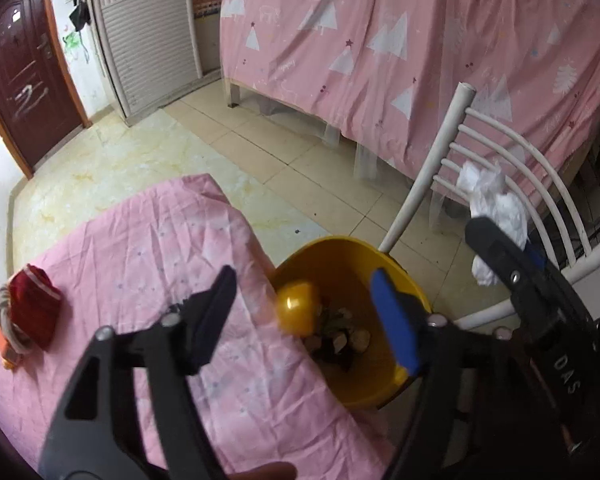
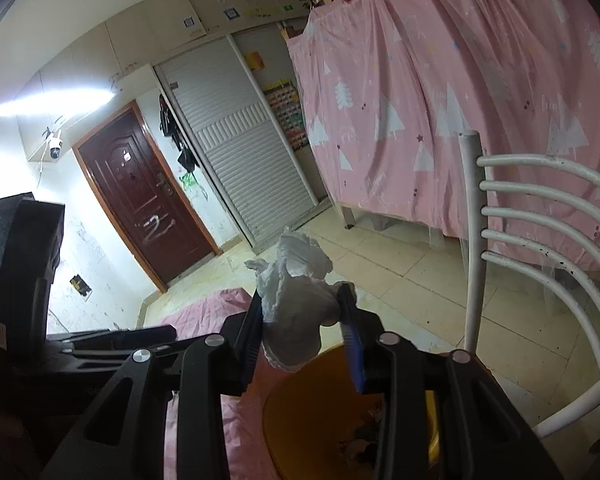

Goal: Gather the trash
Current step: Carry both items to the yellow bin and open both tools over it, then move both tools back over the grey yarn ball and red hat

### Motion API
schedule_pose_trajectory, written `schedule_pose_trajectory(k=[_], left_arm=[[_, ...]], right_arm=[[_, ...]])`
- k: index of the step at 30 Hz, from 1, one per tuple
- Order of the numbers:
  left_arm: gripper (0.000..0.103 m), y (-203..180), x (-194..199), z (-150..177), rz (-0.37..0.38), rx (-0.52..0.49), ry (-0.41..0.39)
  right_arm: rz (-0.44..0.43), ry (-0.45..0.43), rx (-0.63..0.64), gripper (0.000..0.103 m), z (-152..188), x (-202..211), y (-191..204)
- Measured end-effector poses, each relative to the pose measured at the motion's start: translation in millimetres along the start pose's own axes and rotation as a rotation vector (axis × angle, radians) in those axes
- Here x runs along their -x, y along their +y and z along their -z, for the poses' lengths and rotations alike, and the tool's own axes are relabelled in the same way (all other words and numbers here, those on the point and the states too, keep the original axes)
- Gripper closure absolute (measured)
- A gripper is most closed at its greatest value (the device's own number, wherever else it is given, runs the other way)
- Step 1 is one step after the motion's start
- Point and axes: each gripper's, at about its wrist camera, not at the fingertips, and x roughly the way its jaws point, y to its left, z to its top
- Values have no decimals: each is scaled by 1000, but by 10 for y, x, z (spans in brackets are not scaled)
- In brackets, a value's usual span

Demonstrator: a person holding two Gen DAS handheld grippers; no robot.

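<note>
1. Two grippers are in my hands. My left gripper (image 1: pixel 304 316) stands well open, its black finger and its blue-padded finger (image 1: pixel 396 320) wide apart, and neither touches anything.
2. Between and just beyond those fingers a shiny yellow rounded piece (image 1: pixel 298 307) sits at the mouth of the round yellow plastic bin (image 1: pixel 352 256), clear of both pads. I cannot tell whether it is falling or resting on the rim.
3. Deeper in the bin, below my left fingertips, lies a dark heap of scraps (image 1: pixel 340 340).
4. My right gripper (image 2: pixel 300 316) is closed on a crumpled white tissue wad (image 2: pixel 296 280); both pads press its sides, and the paper bulges above and below them.
5. From the left wrist view, that same white wad (image 1: pixel 496 204) and the right gripper's black finger (image 1: pixel 496 252) appear to the right of my left gripper, above and beyond the bin's far edge.
6. Below my right fingertips the bin's yellow rim (image 2: pixel 284 412) shows, so the tissue hangs over or just short of the opening.
7. Left of my left gripper, a pink wrinkled cloth (image 1: pixel 140 248) covers the table; a red pouch with a white-striped edge (image 1: pixel 34 306) lies on it well away.
8. Right of both grippers stands a white slatted metal chair (image 1: pixel 440 152).
</note>
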Motion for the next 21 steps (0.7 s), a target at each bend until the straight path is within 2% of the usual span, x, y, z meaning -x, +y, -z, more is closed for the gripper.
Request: schedule_pose_trajectory(k=[2,5,14,21], left_arm=[[36,25,-2,3,-9,8,4],[36,109,34,3,-16,33,-2],[35,353,187,54,-13,70,-22],[35,673,408,91,-14,117,-62]], right_arm=[[6,11,-4,57,4,-38,0],[5,24,-17,45,52,-72,3],[7,43,7,43,117,-145,131],[-24,78,52,43,161,-257,426]])
